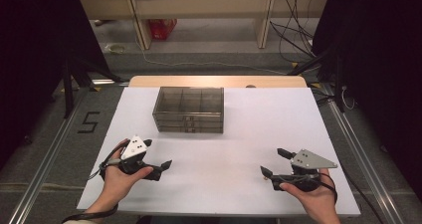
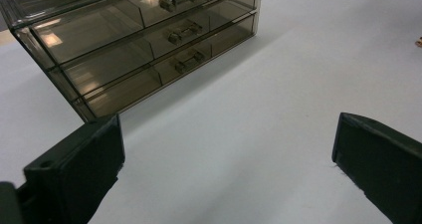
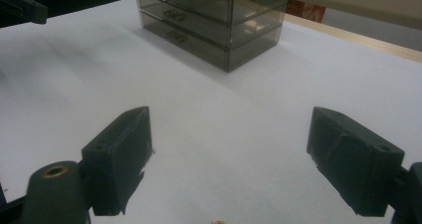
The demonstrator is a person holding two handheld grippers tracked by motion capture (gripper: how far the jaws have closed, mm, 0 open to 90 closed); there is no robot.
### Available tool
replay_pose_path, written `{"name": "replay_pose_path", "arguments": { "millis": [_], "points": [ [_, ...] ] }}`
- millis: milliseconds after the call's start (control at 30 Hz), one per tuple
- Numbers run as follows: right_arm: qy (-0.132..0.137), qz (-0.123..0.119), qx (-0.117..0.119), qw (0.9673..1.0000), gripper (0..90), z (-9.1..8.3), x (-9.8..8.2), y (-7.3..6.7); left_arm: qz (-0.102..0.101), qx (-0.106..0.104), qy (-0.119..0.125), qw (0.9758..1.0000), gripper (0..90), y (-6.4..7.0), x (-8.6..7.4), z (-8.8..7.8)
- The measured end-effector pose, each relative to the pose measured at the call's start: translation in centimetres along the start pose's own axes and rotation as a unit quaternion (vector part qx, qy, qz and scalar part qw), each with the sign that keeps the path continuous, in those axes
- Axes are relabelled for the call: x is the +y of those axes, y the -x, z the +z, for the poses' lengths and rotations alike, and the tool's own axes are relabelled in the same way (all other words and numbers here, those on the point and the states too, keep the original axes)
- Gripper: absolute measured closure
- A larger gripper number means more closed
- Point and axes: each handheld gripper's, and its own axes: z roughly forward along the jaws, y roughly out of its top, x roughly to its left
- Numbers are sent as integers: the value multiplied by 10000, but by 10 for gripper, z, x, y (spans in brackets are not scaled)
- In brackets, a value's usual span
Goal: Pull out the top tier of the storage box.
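White table [image 1: 239, 184] with smoky drawer box [image 1: 188, 109], left claw [image 1: 157, 157] and right claw [image 1: 272, 163] both spread, empty.

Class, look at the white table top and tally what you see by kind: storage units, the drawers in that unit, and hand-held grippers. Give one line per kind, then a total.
Smoky clear drawer unit: 1
Drawers in it, each with a small handle: 3
Hand-held grippers: 2, the left gripper and the right gripper, both open and holding nothing
Total: 6

A red box [image 1: 162, 28] and loose black cables [image 1: 293, 30] lie on the floor beyond the table.
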Motion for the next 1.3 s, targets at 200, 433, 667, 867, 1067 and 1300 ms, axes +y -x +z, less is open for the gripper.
{"name": "replay_pose_path", "arguments": {
  "millis": [200, 433, 667, 867, 1067, 1300],
  "points": [
    [17, -2, -25, 10000, 188, 2, 0, 1, 228, 150, -78, 9996, 0, 2, 1, -1],
    [-79, -53, -98, 9999, 186, 0, -1, 0, 322, -10, -85, 9994, 0, 0, 8, 1],
    [-94, -51, -106, 9999, 186, 5, 4, -5, 840, 413, -243, 9953, 7, -1, 20, 5],
    [-144, -72, -25, 9999, 186, 12, 5, -6, 1469, 805, -358, 9852, 118, 5, 34, 15],
    [-94, -32, -29, 9999, 187, 10, 4, -4, 2166, 1192, -478, 9678, 156, 15, 40, 34],
    [-97, -21, -84, 9999, 187, 6, 2, -4, 2633, 1378, -527, 9534, 213, 19, 42, 51]
  ]
}}
